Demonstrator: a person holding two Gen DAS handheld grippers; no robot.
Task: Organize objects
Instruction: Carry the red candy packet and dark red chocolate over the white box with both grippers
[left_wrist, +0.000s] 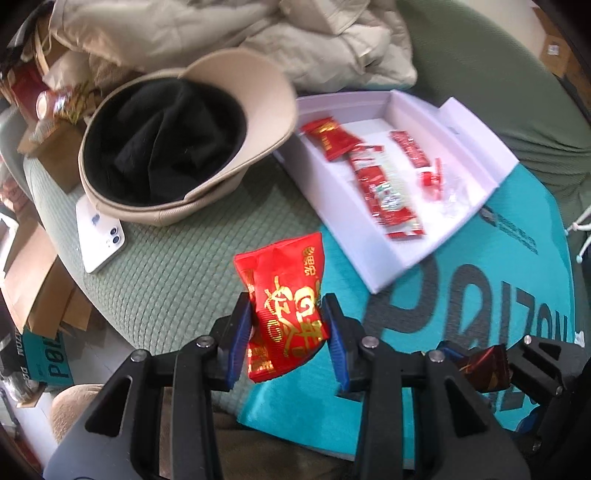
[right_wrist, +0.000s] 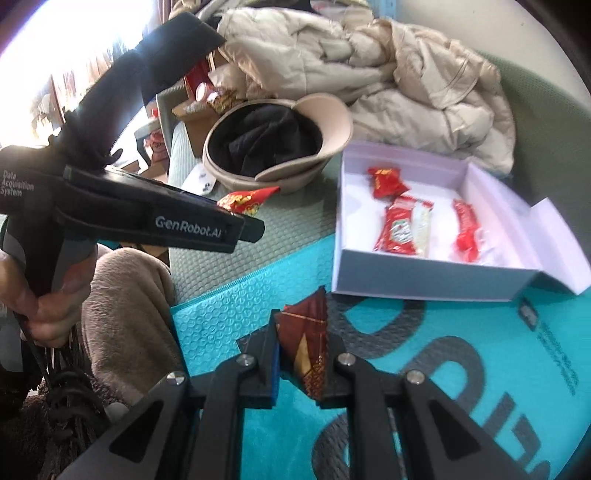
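My left gripper is shut on a red snack packet with gold characters, held above the green cushion. The packet also shows past the left gripper body in the right wrist view. My right gripper is shut on a dark brown-red snack packet over a teal mailer bag; it also shows in the left wrist view. An open white box lies ahead, holding several red packets.
An upturned beige cap with dark cloth inside sits left of the box. A white phone lies beside the cap. A cream jacket is piled behind. Paper bags and clutter stand at the left.
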